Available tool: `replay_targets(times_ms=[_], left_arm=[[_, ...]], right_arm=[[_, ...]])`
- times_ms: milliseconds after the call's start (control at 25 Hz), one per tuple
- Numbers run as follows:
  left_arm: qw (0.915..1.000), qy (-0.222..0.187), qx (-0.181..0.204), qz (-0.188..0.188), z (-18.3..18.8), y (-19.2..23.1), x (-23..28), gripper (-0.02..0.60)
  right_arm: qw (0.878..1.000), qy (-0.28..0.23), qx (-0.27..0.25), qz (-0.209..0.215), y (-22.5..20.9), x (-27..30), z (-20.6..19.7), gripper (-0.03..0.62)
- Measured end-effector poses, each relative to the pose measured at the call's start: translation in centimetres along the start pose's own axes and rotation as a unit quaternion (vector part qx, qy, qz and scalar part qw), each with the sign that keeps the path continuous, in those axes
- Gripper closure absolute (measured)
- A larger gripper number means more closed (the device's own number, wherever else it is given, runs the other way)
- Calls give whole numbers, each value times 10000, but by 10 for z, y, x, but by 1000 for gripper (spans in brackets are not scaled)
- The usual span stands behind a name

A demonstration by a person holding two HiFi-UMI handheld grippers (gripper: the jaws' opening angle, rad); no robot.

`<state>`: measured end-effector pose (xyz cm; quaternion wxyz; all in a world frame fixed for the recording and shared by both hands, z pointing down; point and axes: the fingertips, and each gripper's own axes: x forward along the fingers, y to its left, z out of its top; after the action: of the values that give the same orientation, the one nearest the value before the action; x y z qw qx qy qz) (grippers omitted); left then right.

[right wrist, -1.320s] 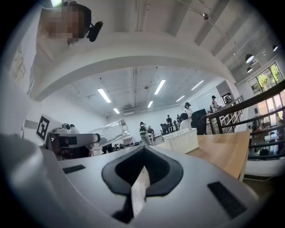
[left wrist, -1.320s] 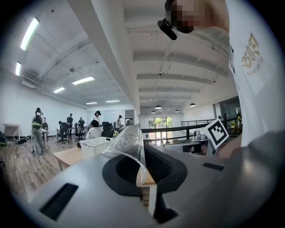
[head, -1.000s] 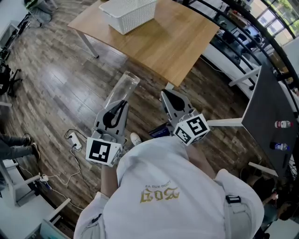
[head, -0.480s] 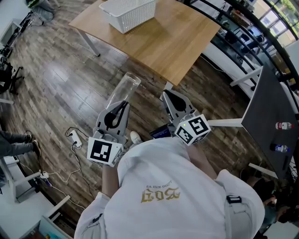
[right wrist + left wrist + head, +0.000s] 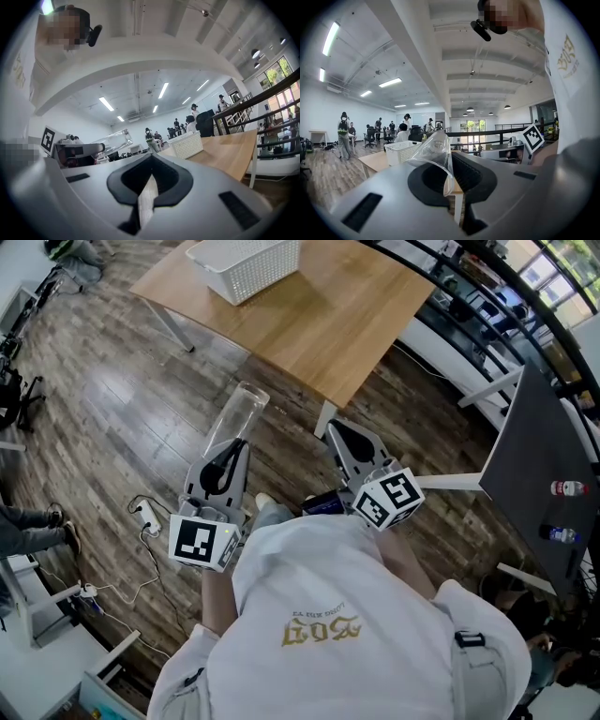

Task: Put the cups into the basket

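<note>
The left claw (image 5: 451, 174) is clamped on the thin wall of a clear plastic cup (image 5: 432, 149). One end is pinched between the dark pads, so the cup sticks out ahead of the jaws, tilted forward and up. The right claw (image 5: 149, 182) has its jaws pressed together with nothing between them. Both are held close in front of the person, above a plank floor (image 5: 112, 418). The cup is well apart from the white basket (image 5: 246, 262), which sits at the far end of the table (image 5: 347, 324).

The likely trouble is the grip itself — the cup is glossy and soft-walled, and it looks buckled where it is squeezed. It could slip out or crumple on the way, and a drop from here would land on the floor, not the table. On arrival, the cup's far end could also clip the basket rim if it comes in too low.

The basket is stiff white plastic, rectangular, with a fine lattice of holes in its walls. The table top is smooth pale wood with rounded corners, on slim light legs. The floor is dark, streaked planks, with a white power strip (image 5: 145, 515) and its cable lying on it.
</note>
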<state>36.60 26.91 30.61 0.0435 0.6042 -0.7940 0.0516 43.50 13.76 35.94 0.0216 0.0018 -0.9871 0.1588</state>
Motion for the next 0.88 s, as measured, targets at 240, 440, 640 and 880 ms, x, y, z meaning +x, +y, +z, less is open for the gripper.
replay_targets(times_ms=[240, 440, 640, 880], left_arm=[[9999, 37, -110, -9, -5, 10, 11, 557], [9998, 73, -118, -124, -10, 32, 28, 557], [9997, -36, -85, -208, -1, 69, 52, 557], [9994, -15, -9, -347, 5, 119, 74, 557]], right_arm=[[9999, 88, 91, -37, -10, 9, -3, 585], [9998, 94, 93, -152, -20, 29, -5, 584], [9996, 82, 105, -244, -30, 68, 2, 585], [9994, -31, 69, -336, -41, 129, 14, 583]])
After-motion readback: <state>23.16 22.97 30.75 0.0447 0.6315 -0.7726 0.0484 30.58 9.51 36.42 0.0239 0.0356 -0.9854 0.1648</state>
